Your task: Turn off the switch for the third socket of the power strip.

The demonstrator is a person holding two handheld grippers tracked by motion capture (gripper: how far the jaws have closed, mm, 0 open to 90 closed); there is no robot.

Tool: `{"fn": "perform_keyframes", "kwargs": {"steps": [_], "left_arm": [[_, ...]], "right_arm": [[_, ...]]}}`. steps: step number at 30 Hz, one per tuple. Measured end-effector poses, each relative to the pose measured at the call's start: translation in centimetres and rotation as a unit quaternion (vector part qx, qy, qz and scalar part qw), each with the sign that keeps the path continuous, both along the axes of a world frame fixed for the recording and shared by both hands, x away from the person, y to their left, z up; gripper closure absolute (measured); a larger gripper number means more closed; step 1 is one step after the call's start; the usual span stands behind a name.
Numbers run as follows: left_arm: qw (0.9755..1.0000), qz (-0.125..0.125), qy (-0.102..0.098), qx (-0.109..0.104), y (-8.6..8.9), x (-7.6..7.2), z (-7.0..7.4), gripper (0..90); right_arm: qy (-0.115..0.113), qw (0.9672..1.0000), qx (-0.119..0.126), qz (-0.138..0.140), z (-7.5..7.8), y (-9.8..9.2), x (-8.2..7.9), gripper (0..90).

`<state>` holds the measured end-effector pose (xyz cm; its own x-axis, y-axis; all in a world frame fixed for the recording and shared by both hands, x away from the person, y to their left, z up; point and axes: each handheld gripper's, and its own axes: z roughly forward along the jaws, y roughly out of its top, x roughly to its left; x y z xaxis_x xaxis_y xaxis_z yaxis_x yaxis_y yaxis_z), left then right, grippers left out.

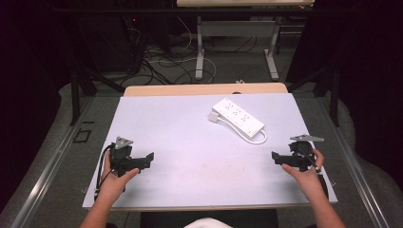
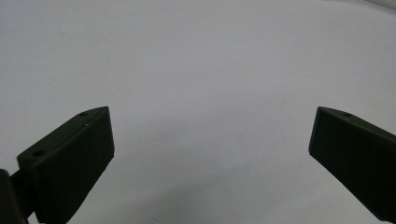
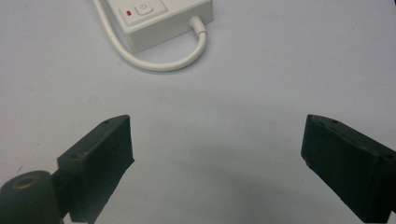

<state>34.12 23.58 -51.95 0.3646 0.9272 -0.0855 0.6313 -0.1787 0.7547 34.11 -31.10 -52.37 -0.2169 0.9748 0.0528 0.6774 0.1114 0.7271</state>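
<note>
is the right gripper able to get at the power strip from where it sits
Probably yes. The right gripper is open and empty, and only bare table lies between it and the power strip, whose switch end faces it in the right gripper view.

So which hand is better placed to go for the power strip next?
Right, probably. The power strip lies on the right half of the table, nearer the right tongs, which stand open, and its switch end shows ahead of them. The left tongs, also open, face bare tabletop.

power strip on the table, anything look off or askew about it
Nothing is damaged. The power strip lies diagonally on the table, its cord looped back beside it. Both grippers are apart from it.
</note>
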Motion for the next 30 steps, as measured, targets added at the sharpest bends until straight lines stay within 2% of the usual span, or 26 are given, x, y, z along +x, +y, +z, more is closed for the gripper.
{"fn": "perform_keyframes", "kwargs": {"steps": [3,7,8,18,19,22,30], "left_arm": [[0.9999,0.008,-0.004,0.008,0.0,0.0,0.1,0.0],[0.9998,0.009,-0.01,0.015,0.1,0.1,0.1,0.0],[0.9998,0.01,-0.012,0.015,0.1,0.0,0.1,0.0],[0.9992,0.029,-0.022,0.016,0.3,-0.1,0.2,0.2],[0.9991,0.03,-0.024,0.017,0.3,0.0,0.2,0.2],[0.9991,0.034,-0.019,0.018,0.3,-0.1,0.3,0.2],[0.9987,0.036,-0.027,0.023,0.4,-0.1,0.3,0.3]], "right_arm": [[-0.003,1.0,-0.005,-0.002,0.2,0.2,-0.5,9.5],[-0.006,0.9999,-0.016,0.003,0.5,0.3,-0.7,15.1],[-0.007,0.9997,-0.022,0.005,0.5,0.2,-0.6,15.0],[-0.01,0.9996,-0.021,0.014,0.8,0.4,-0.1,15.6],[-0.015,0.9995,-0.024,0.014,0.8,0.5,0.0,15.5],[-0.024,0.999,-0.031,0.021,1.3,0.8,0.4,15.6],[-0.032,0.9977,-0.046,0.038,2.6,1.5,1.4,19.0]]}}
